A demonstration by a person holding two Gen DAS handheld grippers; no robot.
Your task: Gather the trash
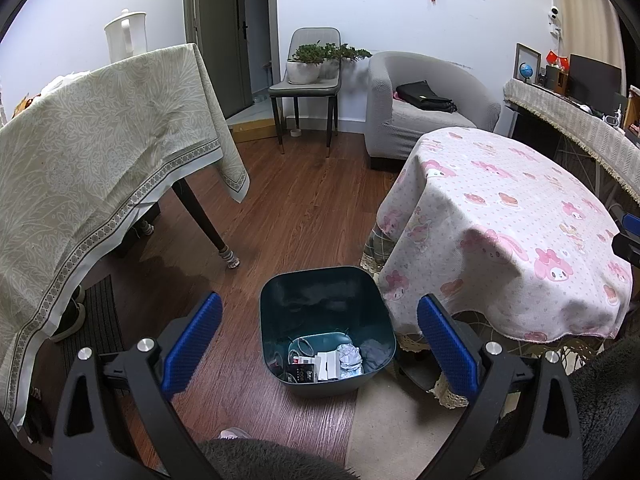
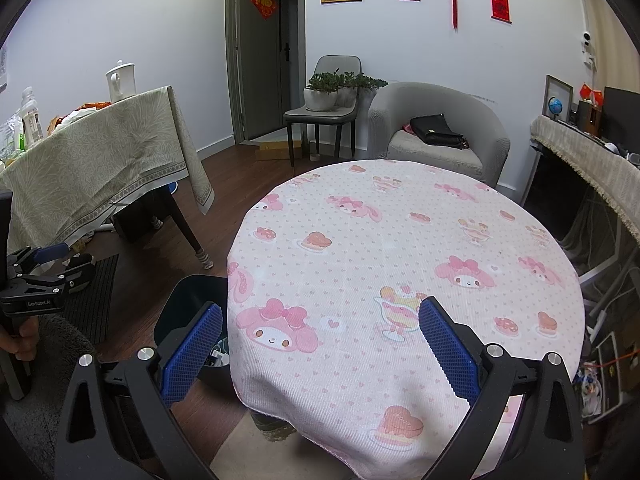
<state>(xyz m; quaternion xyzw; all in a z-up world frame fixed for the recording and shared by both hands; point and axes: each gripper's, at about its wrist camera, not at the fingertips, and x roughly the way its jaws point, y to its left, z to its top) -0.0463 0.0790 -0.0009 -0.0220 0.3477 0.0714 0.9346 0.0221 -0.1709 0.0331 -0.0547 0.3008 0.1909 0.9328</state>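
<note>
Now, with each hand-held gripper (image 1: 320, 334) (image 2: 320, 336) spread and empty, scan bench (image 2: 400, 240) for scraps, then drop into bin (image 1: 280, 344).

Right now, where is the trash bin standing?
In the left wrist view the trash bin stands on the wooden floor, low and central, touching the left edge of the pink tablecloth, with the left gripper open above it.

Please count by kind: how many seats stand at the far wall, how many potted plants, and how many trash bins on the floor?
Seats: 2, the dining chair and the armchair
Potted plants: 2
Trash bin: 1
Total: 5
</note>
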